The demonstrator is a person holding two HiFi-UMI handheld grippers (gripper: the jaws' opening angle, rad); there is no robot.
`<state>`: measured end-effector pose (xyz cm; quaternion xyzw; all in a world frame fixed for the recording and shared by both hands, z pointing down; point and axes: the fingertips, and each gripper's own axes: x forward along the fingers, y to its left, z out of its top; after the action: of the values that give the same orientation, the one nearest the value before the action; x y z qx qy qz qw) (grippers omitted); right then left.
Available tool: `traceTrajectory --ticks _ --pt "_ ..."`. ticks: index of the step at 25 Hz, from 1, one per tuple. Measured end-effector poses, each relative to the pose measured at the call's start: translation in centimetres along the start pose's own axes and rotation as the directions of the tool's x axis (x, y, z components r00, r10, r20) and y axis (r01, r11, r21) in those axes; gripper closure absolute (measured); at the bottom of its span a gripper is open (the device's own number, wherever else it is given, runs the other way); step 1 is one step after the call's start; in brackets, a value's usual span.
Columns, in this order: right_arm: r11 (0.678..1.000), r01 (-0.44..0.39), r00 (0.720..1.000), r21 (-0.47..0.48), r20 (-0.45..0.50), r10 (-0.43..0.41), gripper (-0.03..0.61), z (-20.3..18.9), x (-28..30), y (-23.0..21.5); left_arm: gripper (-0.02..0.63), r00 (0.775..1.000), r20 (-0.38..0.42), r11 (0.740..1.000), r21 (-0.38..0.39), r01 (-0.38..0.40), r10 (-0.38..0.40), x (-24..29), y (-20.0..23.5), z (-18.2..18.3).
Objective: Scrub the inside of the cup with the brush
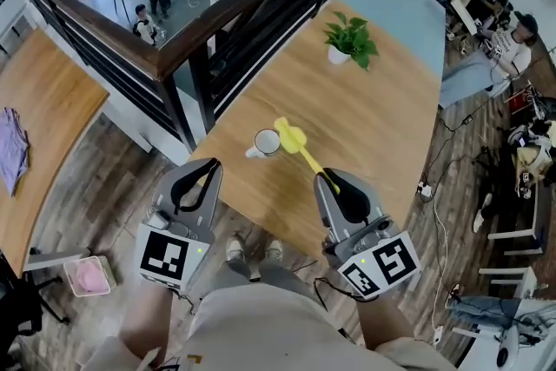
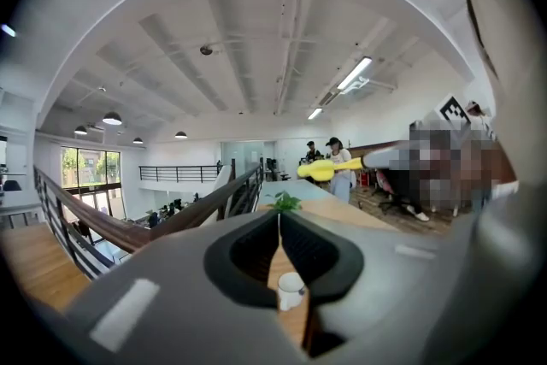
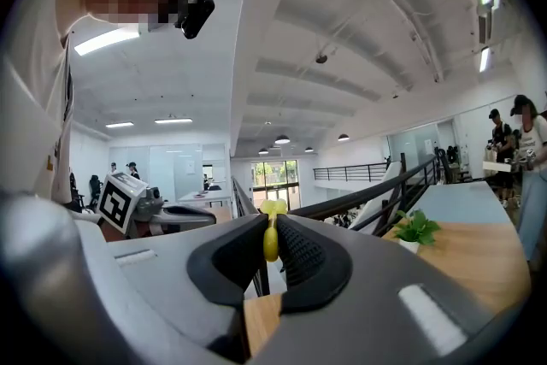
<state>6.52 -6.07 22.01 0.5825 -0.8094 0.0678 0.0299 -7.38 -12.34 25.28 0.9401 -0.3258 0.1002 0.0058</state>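
A white cup [image 1: 266, 143] with a handle stands upright on the wooden table [image 1: 365, 117], near its front edge. My right gripper [image 1: 330, 175] is shut on the handle of a yellow brush [image 1: 300, 148]. In the head view the brush head sits just right of the cup's rim, outside the cup. In the right gripper view the yellow brush [image 3: 271, 235] sticks out between the closed jaws of the right gripper [image 3: 272, 222]. My left gripper [image 1: 211, 162] is shut and empty, in front and to the left of the cup. The cup [image 2: 291, 290] shows beyond the closed left gripper [image 2: 279, 216].
A potted plant [image 1: 349, 39] stands at the far end of the table. A dark railing [image 1: 174, 56] runs along the table's left side over a drop to a lower floor. People sit at desks [image 1: 499, 30] to the right, and cables lie on the floor there.
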Motion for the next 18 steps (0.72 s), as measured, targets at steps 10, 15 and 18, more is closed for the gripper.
traceTrajectory --ticks 10,15,18 --pt "0.99 -0.131 0.984 -0.046 -0.125 0.124 0.545 -3.0 3.2 -1.8 0.566 0.999 -0.039 1.0 0.025 0.008 -0.007 3.9 -0.3 -1.4" --pt "0.985 -0.17 0.964 -0.026 -0.212 0.161 0.545 -5.0 5.1 -3.1 0.565 0.997 -0.067 0.999 0.035 0.037 -0.034 6.2 -0.4 -2.8" --pt "0.982 -0.19 0.945 -0.019 -0.276 0.178 0.545 -6.6 6.5 -4.1 0.55 0.995 -0.089 0.995 0.082 0.062 -0.054 7.9 -0.1 -4.4"
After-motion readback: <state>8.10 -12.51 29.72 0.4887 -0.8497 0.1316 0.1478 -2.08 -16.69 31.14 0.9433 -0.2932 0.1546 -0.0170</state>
